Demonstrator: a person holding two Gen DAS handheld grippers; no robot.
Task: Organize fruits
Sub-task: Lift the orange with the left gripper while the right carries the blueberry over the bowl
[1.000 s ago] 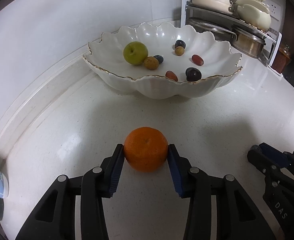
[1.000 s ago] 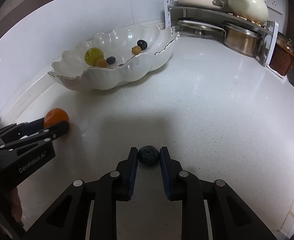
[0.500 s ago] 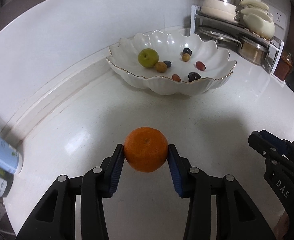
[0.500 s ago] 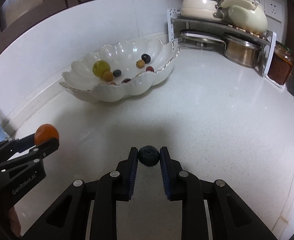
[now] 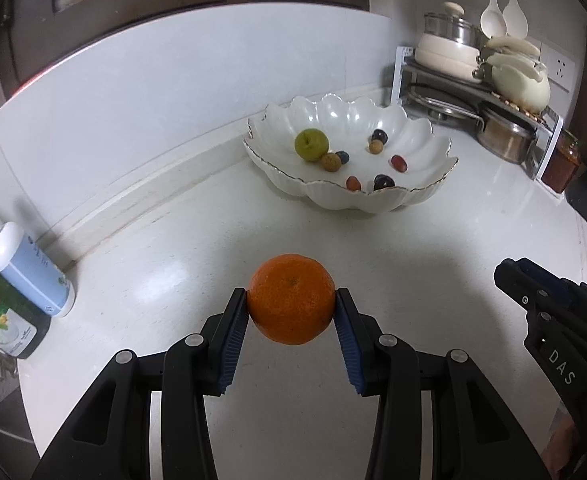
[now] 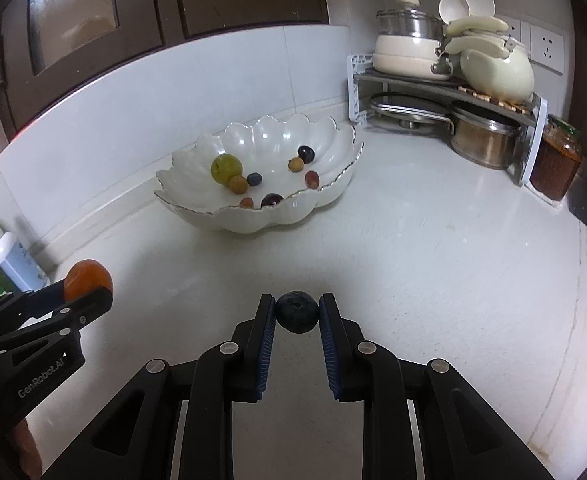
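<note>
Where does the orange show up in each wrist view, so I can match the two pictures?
Left wrist: the orange sits low at centre, clamped by the left gripper.
Right wrist: the orange is at the left edge, partly hidden behind the left gripper's finger.
Shared landmark: the white scalloped bowl of small fruit, beyond the orange in both views, upper middle.

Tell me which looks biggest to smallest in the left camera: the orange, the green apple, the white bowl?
1. White scalloped bowl, widest even though it sits far back.
2. Round orange fruit, held in the left gripper; nearness to the camera inflates it.
3. Green apple inside the bowl, made smaller by distance.
</note>
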